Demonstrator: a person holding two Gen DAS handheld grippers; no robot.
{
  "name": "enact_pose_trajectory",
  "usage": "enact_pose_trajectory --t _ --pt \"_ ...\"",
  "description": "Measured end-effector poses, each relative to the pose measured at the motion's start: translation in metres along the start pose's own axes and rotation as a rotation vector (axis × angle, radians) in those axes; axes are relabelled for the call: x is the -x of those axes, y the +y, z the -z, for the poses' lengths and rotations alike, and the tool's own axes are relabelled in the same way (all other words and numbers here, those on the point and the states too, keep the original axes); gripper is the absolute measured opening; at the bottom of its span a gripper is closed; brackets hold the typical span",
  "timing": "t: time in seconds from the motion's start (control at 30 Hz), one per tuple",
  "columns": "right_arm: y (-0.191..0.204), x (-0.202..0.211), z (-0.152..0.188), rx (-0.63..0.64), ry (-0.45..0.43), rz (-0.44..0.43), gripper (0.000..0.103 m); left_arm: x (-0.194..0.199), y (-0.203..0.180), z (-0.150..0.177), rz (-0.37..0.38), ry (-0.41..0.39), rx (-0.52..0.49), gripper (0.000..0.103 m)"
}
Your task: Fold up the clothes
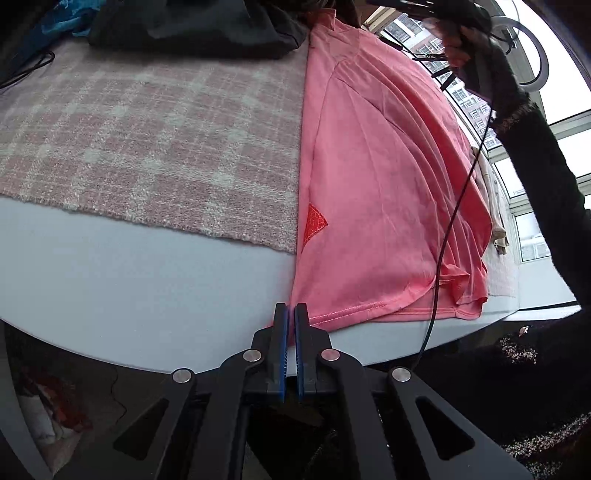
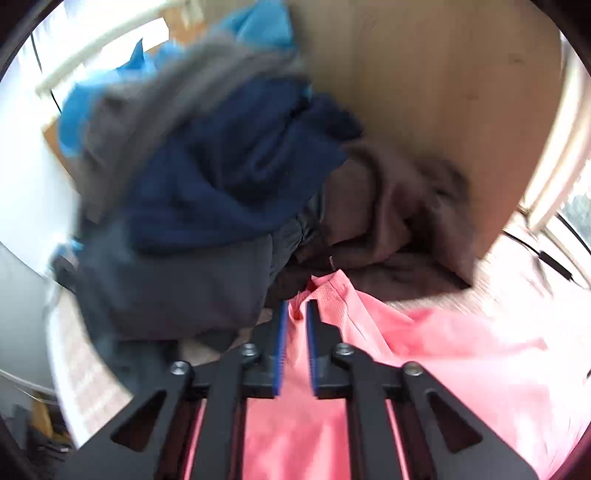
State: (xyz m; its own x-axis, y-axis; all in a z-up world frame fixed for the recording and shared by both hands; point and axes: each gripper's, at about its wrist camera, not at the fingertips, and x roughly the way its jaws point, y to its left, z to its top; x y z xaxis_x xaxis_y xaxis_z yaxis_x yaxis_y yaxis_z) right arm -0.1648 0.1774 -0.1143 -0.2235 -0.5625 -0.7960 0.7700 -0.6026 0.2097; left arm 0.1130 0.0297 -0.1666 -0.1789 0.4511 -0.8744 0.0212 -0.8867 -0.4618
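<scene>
A pink T-shirt (image 1: 369,184) lies flat along the right side of the table, its hem at the near edge and an orange triangle patch (image 1: 314,225) on its left side. My left gripper (image 1: 290,308) is shut on the hem's left corner at the table edge. In the right wrist view my right gripper (image 2: 295,304) hovers over the collar end of the same pink T-shirt (image 2: 424,350). Its jaws stand a narrow gap apart with pink cloth showing in the gap, and the pads do not press on it. That view is blurred. The person's right hand (image 1: 458,40) shows at the far end.
A pink plaid cloth (image 1: 147,129) covers the white table (image 1: 129,277). A heap of dark, navy and blue clothes (image 2: 229,177) sits past the collar, seen too as dark clothes (image 1: 199,26). A black cable (image 1: 454,221) hangs across the shirt. A beige garment (image 1: 495,206) lies far right.
</scene>
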Motion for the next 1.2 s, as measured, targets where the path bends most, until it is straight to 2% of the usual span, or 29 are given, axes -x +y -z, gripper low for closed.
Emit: enact_pose_trajectory --t 0.07,0.13,0.17,0.2,0.23,0.37,0.43,0.47,0.5,0.57,0.67,0.8,0.97,1.0,1.03,1.1,1.2 --pt "-0.015 0.064 0.017 -0.064 -0.074 -0.045 0.021 0.010 -0.001 0.003 -0.030 -0.008 -0.017 0.003" --pt "-0.028 0.129 0.051 -0.115 -0.130 -0.070 0.027 0.021 -0.005 0.007 -0.030 -0.025 -0.046 0.004" --pt "-0.034 0.160 0.070 -0.137 -0.156 -0.072 0.030 0.024 -0.008 0.007 -0.018 -0.033 -0.057 0.010" --pt "-0.038 0.187 0.094 -0.147 -0.175 -0.037 0.036 0.025 -0.011 0.005 0.001 -0.041 -0.069 0.016" --pt "-0.042 0.212 0.119 -0.158 -0.193 0.001 0.039 0.024 -0.013 0.001 0.012 -0.045 -0.089 0.019" --pt "-0.047 0.280 0.246 -0.284 -0.197 0.180 0.039 0.002 -0.030 -0.022 0.001 -0.025 -0.195 0.021" --pt "-0.050 0.289 0.308 -0.400 -0.178 0.220 0.039 -0.006 -0.027 -0.027 -0.003 0.013 -0.246 0.021" --pt "-0.051 0.292 0.337 -0.453 -0.163 0.236 0.039 -0.009 -0.025 -0.027 -0.015 0.033 -0.264 0.014" --pt "-0.049 0.289 0.361 -0.476 -0.132 0.268 0.039 -0.013 -0.024 -0.028 -0.027 0.053 -0.283 0.001" --pt "-0.046 0.284 0.408 -0.516 -0.070 0.331 0.039 -0.005 -0.020 -0.030 -0.043 0.043 -0.308 0.000" --pt "-0.036 0.267 0.459 -0.479 0.011 0.394 0.039 0.014 -0.018 -0.035 -0.035 0.008 -0.296 0.000" --pt "-0.025 0.239 0.492 -0.436 0.046 0.341 0.039 0.026 -0.020 -0.039 -0.072 -0.013 -0.294 0.000" --pt "-0.024 0.221 0.493 -0.382 0.021 0.369 0.039 0.032 -0.021 -0.038 -0.082 -0.017 -0.278 0.000" --pt "-0.024 0.219 0.491 -0.365 0.020 0.362 0.036 0.033 -0.020 -0.038 -0.078 -0.019 -0.270 0.000" --pt "-0.023 0.218 0.490 -0.343 0.038 0.372 0.007 0.036 -0.021 -0.038 -0.082 -0.025 -0.266 0.000" --pt "-0.019 0.222 0.485 -0.315 0.067 0.404 0.002 0.043 -0.023 -0.037 -0.093 -0.043 -0.263 0.000" --pt "-0.006 0.268 0.476 -0.295 -0.001 0.468 0.002 0.054 -0.024 -0.032 -0.094 -0.063 -0.264 0.000"
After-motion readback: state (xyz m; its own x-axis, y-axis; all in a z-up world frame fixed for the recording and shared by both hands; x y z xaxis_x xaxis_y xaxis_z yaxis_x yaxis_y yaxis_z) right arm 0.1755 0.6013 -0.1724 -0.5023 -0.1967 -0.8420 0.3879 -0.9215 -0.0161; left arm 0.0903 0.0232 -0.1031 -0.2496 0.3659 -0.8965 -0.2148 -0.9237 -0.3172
